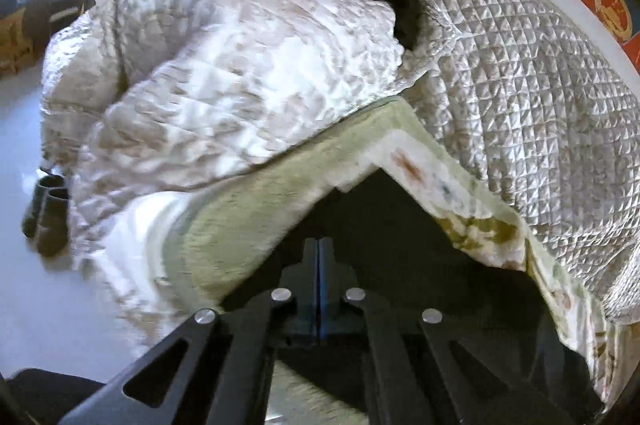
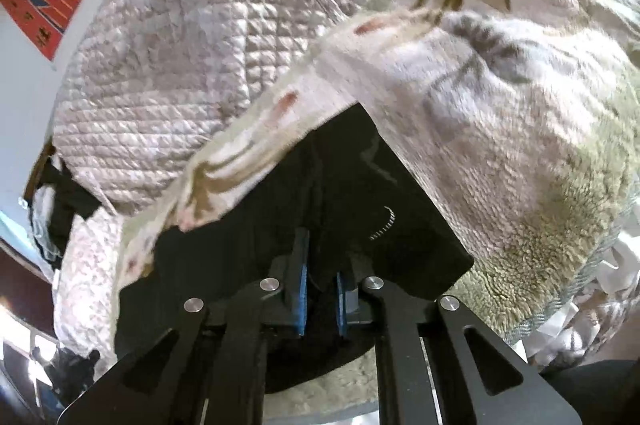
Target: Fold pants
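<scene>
Black pants (image 2: 360,193) lie on the fleece blanket (image 2: 520,145), just ahead of both grippers. The right gripper (image 2: 320,285) pinches a fold of them; the left gripper (image 1: 318,253) is pressed together at their edge. Both should lift evenly, keeping the cloth taut.

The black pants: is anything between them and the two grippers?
Nothing visible does. The right gripper has a fold of the black pants pinched between its blue pads. The left gripper is fully shut with dark cloth right around its tips. The fleece blanket only lies beyond and beside.
</scene>
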Demonstrator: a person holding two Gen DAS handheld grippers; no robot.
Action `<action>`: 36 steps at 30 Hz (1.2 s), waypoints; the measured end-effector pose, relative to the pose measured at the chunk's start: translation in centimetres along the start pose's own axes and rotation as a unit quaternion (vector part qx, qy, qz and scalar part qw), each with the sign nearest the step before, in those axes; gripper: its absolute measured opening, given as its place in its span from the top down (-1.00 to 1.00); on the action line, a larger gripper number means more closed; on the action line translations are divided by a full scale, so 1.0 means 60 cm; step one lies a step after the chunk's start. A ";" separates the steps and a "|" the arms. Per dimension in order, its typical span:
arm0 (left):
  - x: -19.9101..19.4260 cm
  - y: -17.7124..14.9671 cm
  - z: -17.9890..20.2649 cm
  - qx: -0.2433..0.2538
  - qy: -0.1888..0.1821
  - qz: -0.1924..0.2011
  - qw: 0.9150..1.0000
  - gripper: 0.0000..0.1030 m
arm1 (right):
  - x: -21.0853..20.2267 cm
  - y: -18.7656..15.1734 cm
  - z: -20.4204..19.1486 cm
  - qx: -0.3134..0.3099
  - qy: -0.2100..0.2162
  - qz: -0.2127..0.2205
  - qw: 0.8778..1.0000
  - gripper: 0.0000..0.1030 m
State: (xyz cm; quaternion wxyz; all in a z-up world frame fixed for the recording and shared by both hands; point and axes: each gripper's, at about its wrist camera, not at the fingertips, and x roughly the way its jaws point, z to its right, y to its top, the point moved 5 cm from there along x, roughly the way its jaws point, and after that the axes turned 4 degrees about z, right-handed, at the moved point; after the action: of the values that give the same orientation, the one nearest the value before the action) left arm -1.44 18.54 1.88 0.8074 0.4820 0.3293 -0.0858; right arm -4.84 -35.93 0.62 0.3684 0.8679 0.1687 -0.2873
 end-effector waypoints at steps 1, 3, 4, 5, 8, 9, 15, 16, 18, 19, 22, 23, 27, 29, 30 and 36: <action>0.006 -0.005 -0.005 0.003 -0.002 -0.008 1.000 0.98 | 0.007 -0.002 0.003 -0.002 -0.005 -0.008 1.000 0.81; 0.025 -0.021 -0.005 -0.012 -0.038 -0.049 0.998 0.98 | 0.020 -0.009 0.011 0.003 -0.011 -0.025 1.000 0.81; 0.031 -0.029 0.001 -0.025 -0.069 -0.068 0.995 0.98 | 0.022 -0.012 0.013 0.006 -0.010 -0.030 0.999 0.81; 0.035 -0.037 0.008 -0.034 -0.088 -0.081 0.992 0.96 | 0.023 -0.015 0.013 0.004 -0.009 -0.031 0.999 0.81; 0.049 -0.050 0.028 -0.029 -0.119 -0.096 0.988 0.70 | 0.022 -0.015 0.013 0.000 -0.008 -0.030 1.000 0.81; 0.059 -0.054 0.030 -0.034 -0.120 -0.104 0.987 0.50 | 0.023 -0.014 0.015 0.002 -0.008 -0.030 1.000 0.81; 0.086 -0.055 0.040 -0.047 -0.090 -0.086 0.991 0.01 | 0.031 -0.019 0.024 0.009 -0.010 -0.037 0.999 0.81; 0.088 -0.052 0.042 -0.044 -0.086 -0.078 0.992 0.03 | 0.032 -0.020 0.026 0.011 -0.010 -0.037 0.999 0.81; 0.096 -0.042 0.048 -0.040 -0.071 -0.067 0.994 0.33 | 0.033 -0.019 0.029 0.015 -0.010 -0.038 0.999 0.81; 0.101 -0.038 0.048 -0.035 -0.061 -0.066 0.995 0.74 | 0.033 -0.018 0.028 0.015 -0.009 -0.037 0.999 0.81; 0.104 -0.034 0.042 -0.037 -0.053 -0.068 0.996 0.91 | 0.030 -0.015 0.024 0.010 -0.006 -0.032 0.999 0.81; 0.098 -0.031 0.042 -0.033 -0.046 -0.063 0.996 0.92 | 0.029 -0.015 0.024 0.008 -0.006 -0.031 0.999 0.81; 0.043 -0.013 0.048 -0.012 -0.041 -0.028 0.999 0.92 | 0.018 -0.010 0.019 0.009 0.001 -0.024 1.000 0.81; 0.006 -0.002 0.046 0.004 -0.042 -0.006 0.999 0.92 | 0.006 -0.008 0.013 0.014 0.014 -0.018 1.000 0.82; -0.005 -0.001 0.044 0.015 -0.041 0.001 0.999 0.92 | 0.002 -0.007 0.012 0.014 0.017 -0.017 1.000 0.82; 0.038 -0.055 -0.002 0.011 -0.008 -0.069 0.997 0.92 | 0.022 -0.027 0.047 0.042 -0.018 -0.051 0.998 0.82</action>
State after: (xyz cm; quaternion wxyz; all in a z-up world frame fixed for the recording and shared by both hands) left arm -1.27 17.34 -1.96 0.7968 0.4659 0.3547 -0.1490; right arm -5.69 -36.80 -2.68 0.3196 0.8674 0.1938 -0.3284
